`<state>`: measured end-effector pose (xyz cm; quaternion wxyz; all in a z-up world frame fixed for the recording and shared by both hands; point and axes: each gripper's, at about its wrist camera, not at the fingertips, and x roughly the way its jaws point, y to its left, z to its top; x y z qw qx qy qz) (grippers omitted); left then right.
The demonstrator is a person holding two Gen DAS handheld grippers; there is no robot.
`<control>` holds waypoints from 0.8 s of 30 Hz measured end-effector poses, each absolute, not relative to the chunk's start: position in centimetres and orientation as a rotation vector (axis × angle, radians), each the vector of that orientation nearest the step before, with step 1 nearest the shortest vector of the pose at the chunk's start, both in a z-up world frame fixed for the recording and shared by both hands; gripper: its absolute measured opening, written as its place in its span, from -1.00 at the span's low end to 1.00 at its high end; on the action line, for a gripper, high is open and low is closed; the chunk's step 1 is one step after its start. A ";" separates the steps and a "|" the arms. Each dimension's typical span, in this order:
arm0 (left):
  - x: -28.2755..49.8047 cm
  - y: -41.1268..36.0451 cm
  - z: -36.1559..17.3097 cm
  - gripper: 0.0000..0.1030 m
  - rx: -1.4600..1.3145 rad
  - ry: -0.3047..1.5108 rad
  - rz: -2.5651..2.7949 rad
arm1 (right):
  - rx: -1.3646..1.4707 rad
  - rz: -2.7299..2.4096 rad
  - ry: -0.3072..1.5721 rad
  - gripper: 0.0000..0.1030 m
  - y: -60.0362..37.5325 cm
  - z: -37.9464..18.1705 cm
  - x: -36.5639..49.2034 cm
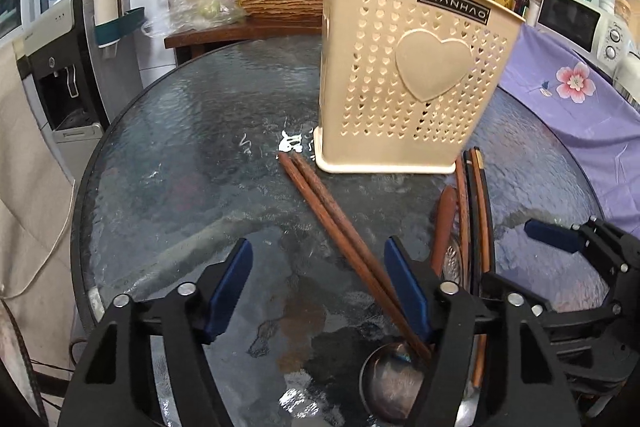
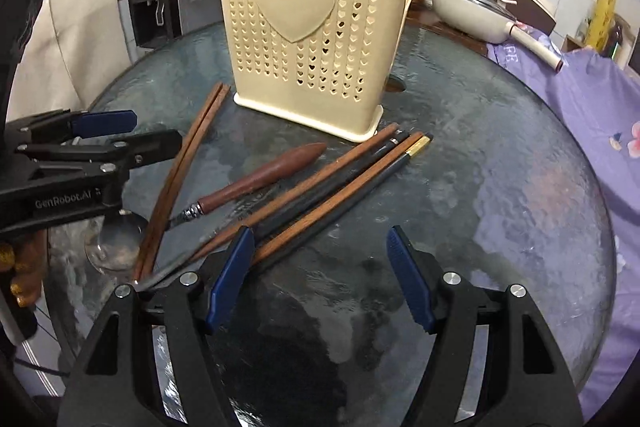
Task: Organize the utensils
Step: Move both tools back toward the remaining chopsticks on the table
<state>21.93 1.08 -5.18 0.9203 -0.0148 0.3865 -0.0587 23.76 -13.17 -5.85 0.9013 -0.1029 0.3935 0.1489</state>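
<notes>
Round dark glass table [image 2: 500,187], rippled and wet-looking, beside a purple floral cloth [image 2: 592,115]. Upright near the middle, a cream utensil holder [image 2: 312,27] pierced with small hearts. Fanned out on the glass just in front of it: two reddish-brown chopsticks [image 1: 332,219], a bundle of dark and brown chopsticks [image 2: 328,183], a wooden-handled utensil [image 2: 260,179], a metal spoon [image 1: 392,383]. Left gripper [image 1: 318,291] low over the reddish pair, jaws apart, pads not pressing. Right gripper [image 2: 320,279] open, moderately wide, nothing held.
</notes>
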 end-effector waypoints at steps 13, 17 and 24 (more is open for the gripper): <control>22.3 -0.7 -5.5 -0.09 0.036 0.823 -0.162 | -0.252 0.232 0.892 0.33 -18.2 -5.7 23.2; 22.5 -1.0 -5.9 -0.20 0.034 0.835 -0.166 | -0.113 0.265 0.909 0.33 -19.8 -5.3 23.7; 22.0 0.6 -6.1 -0.20 0.049 0.852 -0.129 | -0.092 0.304 0.902 0.33 -17.8 -4.8 24.9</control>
